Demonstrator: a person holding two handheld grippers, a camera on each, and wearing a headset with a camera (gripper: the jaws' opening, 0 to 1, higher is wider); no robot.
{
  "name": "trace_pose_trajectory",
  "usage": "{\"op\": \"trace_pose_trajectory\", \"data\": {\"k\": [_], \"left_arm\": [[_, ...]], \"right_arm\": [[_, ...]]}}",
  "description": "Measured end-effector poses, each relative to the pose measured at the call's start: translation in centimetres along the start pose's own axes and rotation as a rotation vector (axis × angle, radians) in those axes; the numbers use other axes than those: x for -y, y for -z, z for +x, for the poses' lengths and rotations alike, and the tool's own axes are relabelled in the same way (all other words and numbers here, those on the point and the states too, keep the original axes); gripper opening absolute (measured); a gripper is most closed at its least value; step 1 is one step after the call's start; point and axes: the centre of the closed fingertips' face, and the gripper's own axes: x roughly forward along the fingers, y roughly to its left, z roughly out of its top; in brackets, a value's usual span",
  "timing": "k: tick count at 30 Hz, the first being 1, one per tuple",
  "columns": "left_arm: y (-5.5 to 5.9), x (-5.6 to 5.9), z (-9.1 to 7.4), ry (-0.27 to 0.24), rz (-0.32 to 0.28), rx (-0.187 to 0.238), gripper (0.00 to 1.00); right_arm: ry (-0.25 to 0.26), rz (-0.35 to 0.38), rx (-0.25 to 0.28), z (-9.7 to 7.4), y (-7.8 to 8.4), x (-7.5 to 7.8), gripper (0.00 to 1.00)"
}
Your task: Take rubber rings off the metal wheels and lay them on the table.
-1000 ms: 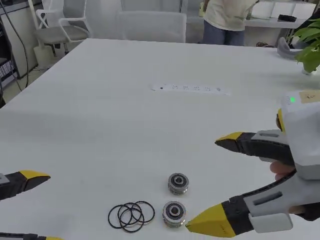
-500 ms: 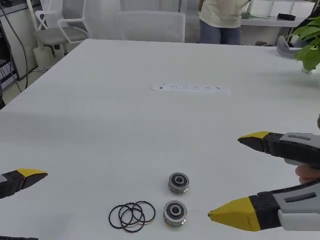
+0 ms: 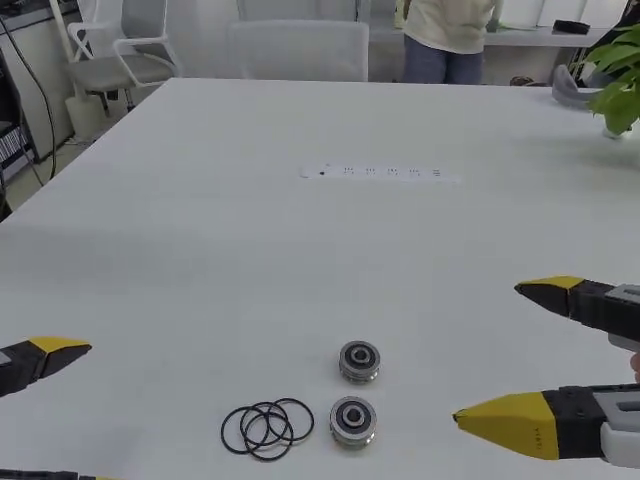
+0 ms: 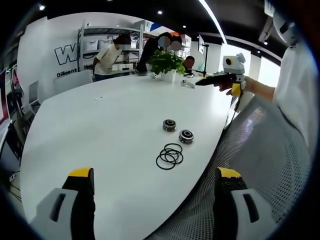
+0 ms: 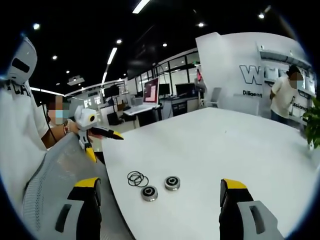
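Black rubber rings (image 3: 267, 428) lie in a loose, overlapping pile on the white counter (image 3: 300, 250), close to its near edge and free of the wheels. Just beside the pile, on its right, sits the nearer metal wheel (image 3: 352, 420); the gap between ring and wheel is too small to say whether they touch. The farther metal wheel (image 3: 359, 361) sits just behind it, a little apart. Both wheels lie flat with the dark hub facing up. Whether a ring remains in either wheel's groove cannot be told.

Off to the right of the wheels, the right tongs (image 3: 490, 352) hang over the counter near its near edge with their yellow-tipped jaws spread wide, holding nothing and touching neither wheel. By the near left corner, the left tongs (image 3: 60, 412) are spread wide too, well apart from the ring pile, with only the tip of the upper jaw fully in the head view. In each gripper view the rings and wheels sit between that view's own parted jaws, well ahead of the tips.

Farther out, a white power strip (image 3: 380, 174) is set flush in the middle of the counter. A potted plant (image 3: 615, 85) stands at the far right corner. Beyond the far edge are white chairs (image 3: 300, 50) and a standing person (image 3: 450, 35).
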Motion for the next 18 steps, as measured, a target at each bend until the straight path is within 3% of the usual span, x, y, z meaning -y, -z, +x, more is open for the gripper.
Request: {"op": "trace_pose_trajectory", "data": {"k": [10, 18], "left_arm": [[0.1, -0.4, -0.2, -0.013, -0.012, 0.001, 0.99], [0.2, -0.6, -0.3, -0.021, -0.023, 0.001, 0.99]], "right_arm": [[0.051, 0.061, 0.005, -0.6, 1.7, 1.3, 0.99], [0.067, 0.097, -0.032, -0.5, 3.7, 1.7, 0.99]]}}
